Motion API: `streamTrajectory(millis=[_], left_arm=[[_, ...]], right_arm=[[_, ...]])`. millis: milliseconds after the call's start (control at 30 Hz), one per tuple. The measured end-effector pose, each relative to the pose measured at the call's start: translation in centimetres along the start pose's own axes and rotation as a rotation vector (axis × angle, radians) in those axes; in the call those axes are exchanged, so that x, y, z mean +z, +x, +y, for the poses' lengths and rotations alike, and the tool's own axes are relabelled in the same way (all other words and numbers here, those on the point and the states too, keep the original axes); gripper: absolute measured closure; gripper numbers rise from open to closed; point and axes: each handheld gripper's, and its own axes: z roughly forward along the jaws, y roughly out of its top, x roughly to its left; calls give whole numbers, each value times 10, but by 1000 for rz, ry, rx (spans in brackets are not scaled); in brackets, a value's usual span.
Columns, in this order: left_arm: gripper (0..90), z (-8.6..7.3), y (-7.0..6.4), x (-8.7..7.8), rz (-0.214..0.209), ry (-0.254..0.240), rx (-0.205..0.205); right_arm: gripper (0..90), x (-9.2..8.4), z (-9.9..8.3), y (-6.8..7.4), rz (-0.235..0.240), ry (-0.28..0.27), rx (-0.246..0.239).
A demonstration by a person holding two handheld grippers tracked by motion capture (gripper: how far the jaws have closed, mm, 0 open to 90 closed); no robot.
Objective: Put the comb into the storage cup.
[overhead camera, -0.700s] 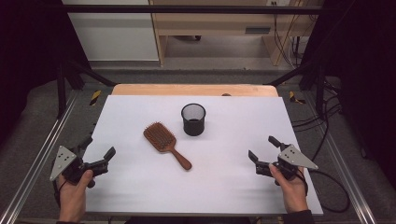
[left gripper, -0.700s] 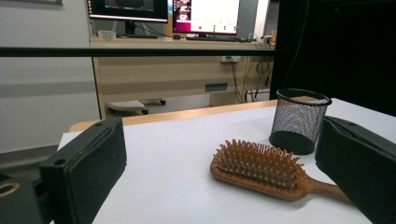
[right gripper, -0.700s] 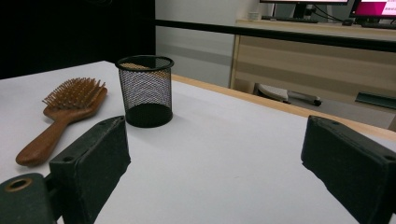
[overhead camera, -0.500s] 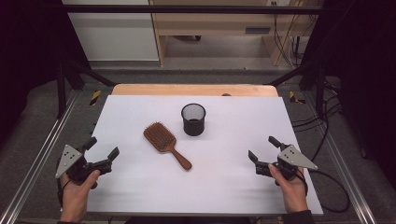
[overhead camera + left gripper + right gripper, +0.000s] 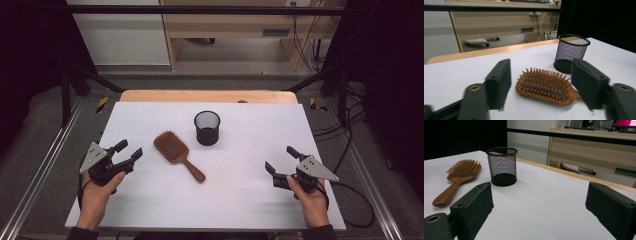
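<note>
- High view: my left gripper (image 5: 126,153) hangs at the near left of the white table (image 5: 310,135), jaws apart with nothing between them. They point up and to the right toward the wooden hairbrush (image 5: 177,154). The brush lies flat, bristles up, just ahead of those jaws. Its long axis runs diagonally, the head far and left, the handle near and right. So the head is the end nearest my left jaws, and the handle tip points across toward my right side.
- High view again: my right gripper (image 5: 281,162) rests at the near right, jaws open and empty, aimed up and left. It sits well apart from the brush, so I judge the left hand the nearer one for a pick. The black mesh cup (image 5: 207,128) stands upright beyond the brush, near its head but not touching it.
- Left gripper view: my own two jaws rise on either side, spread and gripping nothing. The hairbrush (image 5: 544,86) lies straight ahead between their lines, head toward me and handle running off right behind my right-hand jaw. The mesh cup (image 5: 571,53) stands just behind it. My hand is low and nearly level, so a short push forward should bring the head between the pads.
- Right gripper view: my jaws stand wide with bare table (image 5: 549,202) between them. The hairbrush (image 5: 459,180) lies off to the left of them, handle end toward me, and the mesh cup (image 5: 502,166) stands ahead and left.
</note>
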Motion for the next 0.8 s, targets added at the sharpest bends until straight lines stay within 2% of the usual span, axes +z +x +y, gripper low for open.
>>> streamTrajectory(millis=[133, 167, 200, 233, 300, 467, 633, 767, 800], left_arm=[[540, 5, 5, 12, -12, 16, -26], [540, 7, 6, 15, -14, 25, -24], [636, 9, 7, 22, -13, 46, -14], [677, 9, 7, 22, -13, 46, -14], [749, 13, 7, 32, -9, 83, 21], [900, 19, 9, 48, -39, 137, 28], [900, 20, 14, 62, -48, 172, 8], [900, 18, 18, 70, -34, 193, 8], [900, 16, 20, 75, -25, 214, 9]], right_arm=[[74, 1, 0, 1, 2, 7, 0], [75, 1, 0, 1, 2, 5, -1], [75, 1, 0, 1, 2, 3, 1], [75, 1, 0, 1, 1, 4, 2], [76, 1, 0, 2, 3, 7, 5], [79, 2, 0, 3, 4, 10, 2], [81, 4, 0, 5, 11, 14, -1], [81, 5, 0, 6, 15, 14, -1], [81, 5, 0, 6, 15, 15, -2]])
